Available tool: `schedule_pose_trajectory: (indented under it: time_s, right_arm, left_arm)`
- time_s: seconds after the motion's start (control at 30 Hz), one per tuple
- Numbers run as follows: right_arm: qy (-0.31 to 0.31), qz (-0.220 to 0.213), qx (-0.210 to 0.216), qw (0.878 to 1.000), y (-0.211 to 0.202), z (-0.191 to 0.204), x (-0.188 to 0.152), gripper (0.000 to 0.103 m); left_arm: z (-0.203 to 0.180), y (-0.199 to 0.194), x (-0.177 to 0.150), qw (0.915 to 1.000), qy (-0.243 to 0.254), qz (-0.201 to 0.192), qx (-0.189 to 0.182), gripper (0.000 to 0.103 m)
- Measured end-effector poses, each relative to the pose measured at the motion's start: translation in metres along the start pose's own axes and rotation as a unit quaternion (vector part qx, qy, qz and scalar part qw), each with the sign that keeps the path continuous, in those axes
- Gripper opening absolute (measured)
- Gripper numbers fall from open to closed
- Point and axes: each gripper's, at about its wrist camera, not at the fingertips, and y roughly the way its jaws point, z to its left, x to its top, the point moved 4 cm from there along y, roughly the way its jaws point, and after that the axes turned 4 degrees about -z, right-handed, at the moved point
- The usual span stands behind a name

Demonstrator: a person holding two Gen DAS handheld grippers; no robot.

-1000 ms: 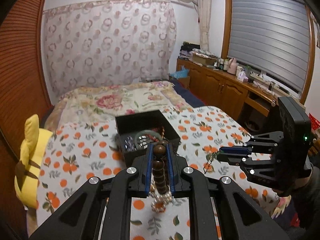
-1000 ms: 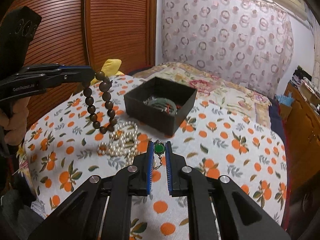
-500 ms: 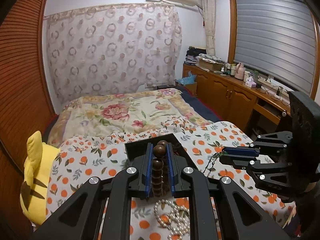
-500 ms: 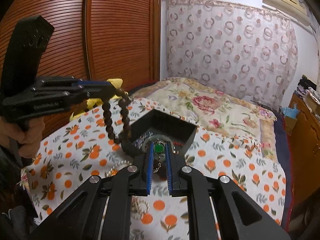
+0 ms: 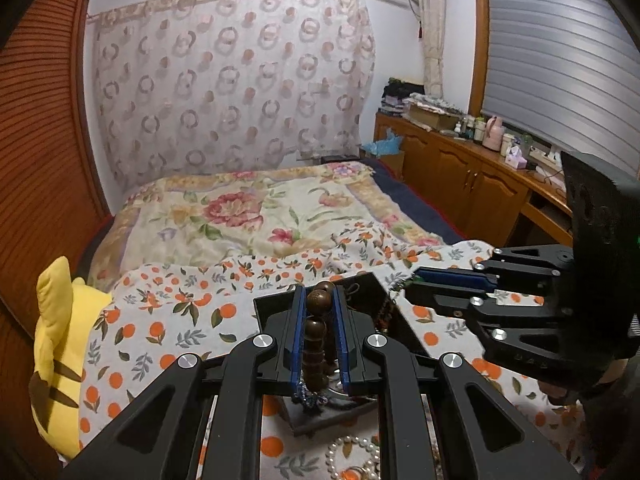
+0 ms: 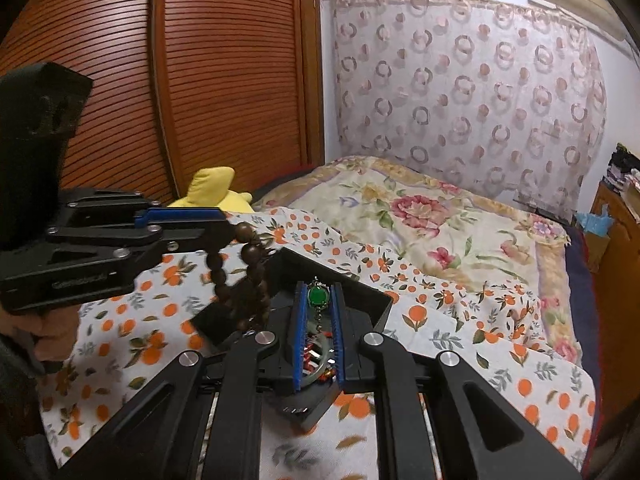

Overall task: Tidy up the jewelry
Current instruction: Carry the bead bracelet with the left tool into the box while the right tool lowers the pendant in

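Over the black box (image 5: 276,304), left wrist view: left gripper (image 5: 319,300) pinches the brown bead bracelet (image 5: 316,332), loop hanging into the box. Step: dropping pieces in. Pearl necklace (image 5: 352,456) lies on the orange-print sheet (image 5: 160,320), not yet stowed.

Right wrist view: right gripper (image 6: 318,300) is clamped on the green pendant (image 6: 318,295), chain dangling over the box interior. Both tilt downward, side by side. Next, likely: lower, then release inside the walls.
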Motion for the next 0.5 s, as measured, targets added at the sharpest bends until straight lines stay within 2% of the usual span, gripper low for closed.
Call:
schedule_pose_trajectory:
  time_s: [0.17, 0.5]
  right_arm:
    - [0.010, 0.015, 0.007, 1.000, 0.029, -0.008, -0.010, 0.013]
    - [0.043, 0.036, 0.028, 0.998, 0.047, -0.021, -0.027, 0.013]
  left_arm:
    - [0.007, 0.018, -0.002, 0.9999, 0.000, 0.015, 0.007, 0.012]
    - [0.011, 0.044, 0.003, 0.9996, -0.001, 0.026, 0.010, 0.012]
